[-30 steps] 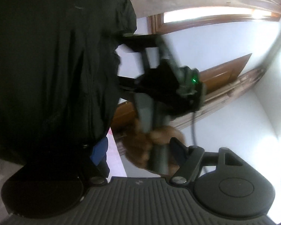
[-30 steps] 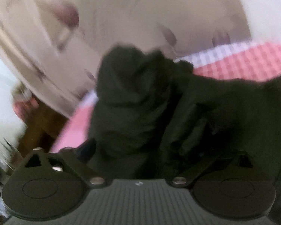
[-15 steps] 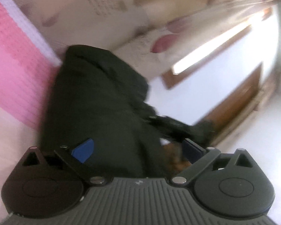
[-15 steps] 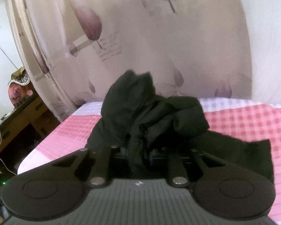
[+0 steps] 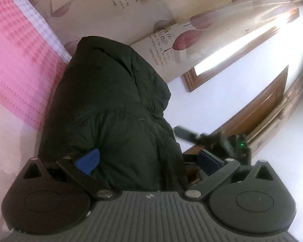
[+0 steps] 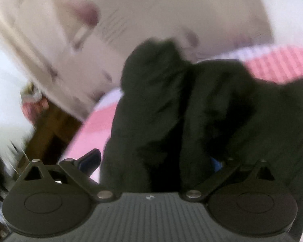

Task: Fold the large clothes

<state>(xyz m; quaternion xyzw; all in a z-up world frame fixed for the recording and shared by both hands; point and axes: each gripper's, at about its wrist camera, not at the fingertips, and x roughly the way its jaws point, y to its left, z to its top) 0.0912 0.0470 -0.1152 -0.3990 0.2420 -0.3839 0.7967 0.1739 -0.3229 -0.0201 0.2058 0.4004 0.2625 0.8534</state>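
Observation:
A large black padded jacket (image 5: 111,109) hangs bunched between both grippers above a pink checked bed cover (image 5: 16,46). My left gripper (image 5: 147,161) is open, its blue pads wide apart with jacket fabric lying between them. My right gripper (image 6: 155,161) is also open, with the jacket (image 6: 171,111) draped between its fingers; that view is blurred. The right gripper shows in the left wrist view (image 5: 228,141) just right of the jacket.
A cream curtain (image 5: 151,10) with purple leaf prints hangs behind the bed. A wooden window frame (image 5: 222,60) and wooden door (image 5: 262,109) are on the white wall. A wooden side table (image 6: 48,129) stands left of the bed.
The right gripper has gone from shut on the jacket to open. The left wrist view has swung a little, bringing the jacket closer. The right view is blurred from fast motion.

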